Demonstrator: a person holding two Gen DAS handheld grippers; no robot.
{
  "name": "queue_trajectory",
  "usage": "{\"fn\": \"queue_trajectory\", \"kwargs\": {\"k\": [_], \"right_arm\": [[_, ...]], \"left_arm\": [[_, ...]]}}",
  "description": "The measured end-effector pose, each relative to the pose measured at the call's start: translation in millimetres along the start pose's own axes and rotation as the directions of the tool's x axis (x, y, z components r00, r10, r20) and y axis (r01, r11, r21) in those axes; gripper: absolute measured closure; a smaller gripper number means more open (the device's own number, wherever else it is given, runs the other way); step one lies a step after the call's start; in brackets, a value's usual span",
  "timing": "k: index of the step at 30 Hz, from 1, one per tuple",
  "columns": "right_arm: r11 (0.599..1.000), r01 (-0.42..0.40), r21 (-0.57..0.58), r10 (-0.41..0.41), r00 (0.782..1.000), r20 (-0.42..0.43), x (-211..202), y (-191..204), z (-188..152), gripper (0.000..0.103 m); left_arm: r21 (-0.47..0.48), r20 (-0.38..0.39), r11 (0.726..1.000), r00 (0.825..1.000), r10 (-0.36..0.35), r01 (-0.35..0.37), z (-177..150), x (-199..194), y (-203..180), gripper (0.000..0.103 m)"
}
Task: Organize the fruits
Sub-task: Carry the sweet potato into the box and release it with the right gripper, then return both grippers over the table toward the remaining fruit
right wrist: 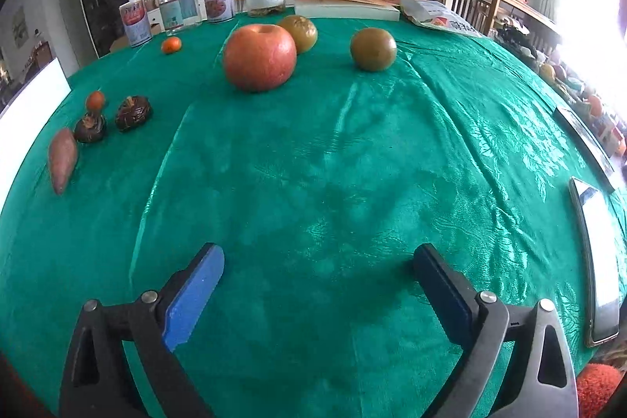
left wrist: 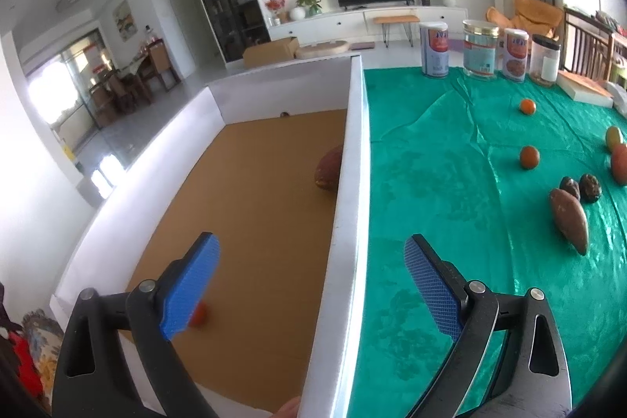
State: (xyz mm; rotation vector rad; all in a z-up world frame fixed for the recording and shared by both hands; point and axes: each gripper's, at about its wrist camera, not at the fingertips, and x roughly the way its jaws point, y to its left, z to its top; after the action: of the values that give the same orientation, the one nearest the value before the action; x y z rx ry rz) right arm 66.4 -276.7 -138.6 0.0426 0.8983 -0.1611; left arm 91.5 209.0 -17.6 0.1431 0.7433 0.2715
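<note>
Both tongs empty, most of the fruit not boxed yet

Left tongs (left wrist: 311, 261) gape wide, straddling the white box (left wrist: 354, 183) wall, so they could snag it. Right tongs (right wrist: 317, 271) hang wide open over the counter (right wrist: 313, 163); the apple (right wrist: 259, 57) looks round enough to roll if nudged off-centre.

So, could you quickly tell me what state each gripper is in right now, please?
Left gripper: open, holding nothing, over the wall of the box.
Right gripper: open, holding nothing, above the green tablecloth.
</note>
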Motion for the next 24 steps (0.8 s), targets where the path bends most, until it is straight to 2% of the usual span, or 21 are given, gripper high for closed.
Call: {"fn": "queue_trajectory", "kwargs": {"k": [3,5,9,11,14,17,19,21,22,24], "right_arm": [[1.0,-0.007,-0.001,0.007,1.0,-0.006,1,-1,0,0.003],[1.0,-0.008,-0.007,0.008,1.0,-0.009,1,0,0,0.002],[1.0,-0.009,-0.006,0.009,1.0,-0.009,1,0,0,0.001],[1.0,-0.009,-0.006,0.009,1.0,-0.009,1,0,0,0.001],[1.0,-0.009,-0.006,0.009,1.0,-0.009,1,0,0,0.001],[1.0,-0.009,-0.006,0.009,1.0,-0.009,1,0,0,0.001],[1.0,-0.009,-0.006,0.009,1.0,-0.008,1,0,0,0.001],[1.0,-0.009,-0.006,0.009,1.0,-0.008,1,0,0,0.001],[1.0,-0.009,-0.006,0.009,1.0,-0.008,1,0,0,0.001],[1.0,-0.009,-0.006,0.009,1.0,-0.008,1,0,0,0.001]], "left_arm": [[0.0,0.015,1.0,1.0,-0.004,0.004,3,-4,-2,0.007],[-0.017,0.043,0.999,0.998,0.036,-0.036,5,-12,-2,0.007],[-0.046,0.191,0.994,0.976,0.105,-0.098,6,-49,-9,0.005],[-0.031,0.258,0.998,0.964,0.067,-0.061,5,-70,-21,0.003],[0.016,0.287,0.999,0.958,-0.032,0.028,2,-87,-43,0.001],[0.043,0.209,0.981,0.959,-0.192,0.187,-6,-85,-70,0.001],[0.022,0.123,0.951,0.943,-0.309,0.309,-14,-73,-87,0.001],[-0.008,0.028,0.92,0.92,-0.391,0.391,-26,-57,-107,0.001],[-0.014,-0.014,0.91,0.91,-0.415,0.415,-33,-47,-117,0.001],[0.012,-0.092,0.909,0.905,-0.415,0.417,-45,-27,-136,0.001]]}}
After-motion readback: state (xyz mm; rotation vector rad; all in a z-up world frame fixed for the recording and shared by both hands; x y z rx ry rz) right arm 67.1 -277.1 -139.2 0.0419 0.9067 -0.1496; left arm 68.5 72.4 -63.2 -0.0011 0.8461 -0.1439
